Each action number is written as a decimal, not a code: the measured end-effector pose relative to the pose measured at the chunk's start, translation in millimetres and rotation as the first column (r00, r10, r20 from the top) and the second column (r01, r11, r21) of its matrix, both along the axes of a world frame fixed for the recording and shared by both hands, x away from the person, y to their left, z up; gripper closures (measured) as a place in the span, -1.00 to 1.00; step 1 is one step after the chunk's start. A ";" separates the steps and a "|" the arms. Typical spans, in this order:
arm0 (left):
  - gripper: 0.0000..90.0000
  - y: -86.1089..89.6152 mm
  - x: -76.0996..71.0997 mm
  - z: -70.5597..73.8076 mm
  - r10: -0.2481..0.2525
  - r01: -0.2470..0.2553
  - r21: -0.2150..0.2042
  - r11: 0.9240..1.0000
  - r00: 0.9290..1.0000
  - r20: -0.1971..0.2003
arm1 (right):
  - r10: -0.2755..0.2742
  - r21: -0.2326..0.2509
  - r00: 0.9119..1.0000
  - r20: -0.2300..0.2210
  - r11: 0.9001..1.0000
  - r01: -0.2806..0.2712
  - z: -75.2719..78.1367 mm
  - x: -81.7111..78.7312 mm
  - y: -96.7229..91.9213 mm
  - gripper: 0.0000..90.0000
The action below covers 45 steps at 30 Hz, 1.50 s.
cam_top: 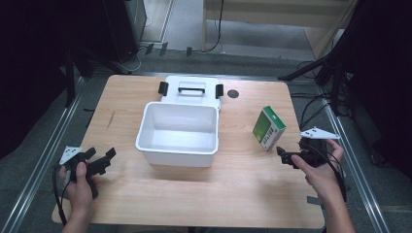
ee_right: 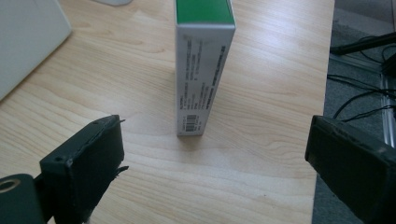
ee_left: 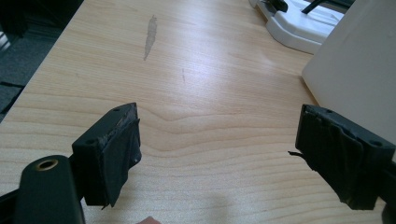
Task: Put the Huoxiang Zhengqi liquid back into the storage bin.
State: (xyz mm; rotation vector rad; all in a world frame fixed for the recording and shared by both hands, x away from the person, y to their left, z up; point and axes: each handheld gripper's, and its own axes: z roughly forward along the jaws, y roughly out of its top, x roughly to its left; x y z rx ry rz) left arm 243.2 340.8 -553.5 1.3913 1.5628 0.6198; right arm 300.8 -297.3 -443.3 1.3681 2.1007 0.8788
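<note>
Room first: dark surround, black stands and curtains at both sides, grey floor with cables, a light wooden unit at the far end; metal rails run along the left and right edges of the tabletop (cam_top: 243, 194); tabletop is pale wood grain, one grey scuff mark (ee_left: 150, 36) on its left part, a small dark round spot near the far edge.

White bin (cam_top: 178, 132) sits mid-tabletop, open and empty inside; its lid (cam_top: 191, 91) lies flat just behind it, touching or nearly so, black latches and handle facing up.

Green-and-white box (cam_top: 268, 127) stands upright on the tabletop, right of the bin and well apart from it; barcode side faces the right gripper view (ee_right: 203, 70).

Progress, my read: nothing packed yet; box untouched, pick-up not started; likely remaining: close in, grip the box, carry it over, drop it in the bin, maybe refit the lid.

Right hand-held gripper (cam_top: 286, 156) sits just in front of the box, jaws spread wide, box centred between them but farther off, no contact.

Left hand-held gripper (cam_top: 99, 162) is parked near the left front corner, jaws spread, nothing between them, bin wall just off to its side.
</note>
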 end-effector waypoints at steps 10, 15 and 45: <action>-0.67 0.1 0.1 0.1 0.000 0.000 -0.001 1.000 1.000 -0.003 | 0.027 -0.081 0.992 -0.120 0.996 -0.037 21.7 25.4 13.1 -0.91; -0.67 0.0 0.2 0.0 -0.001 0.001 -0.002 1.000 1.000 -0.003 | 0.044 -0.127 0.978 -0.205 0.989 -0.071 30.4 38.7 22.5 -0.90; -0.67 0.5 0.8 -0.1 -0.008 0.008 -0.006 1.000 1.000 -0.005 | -0.033 -0.316 0.897 -0.441 0.941 -0.121 72.7 111.9 74.0 -0.34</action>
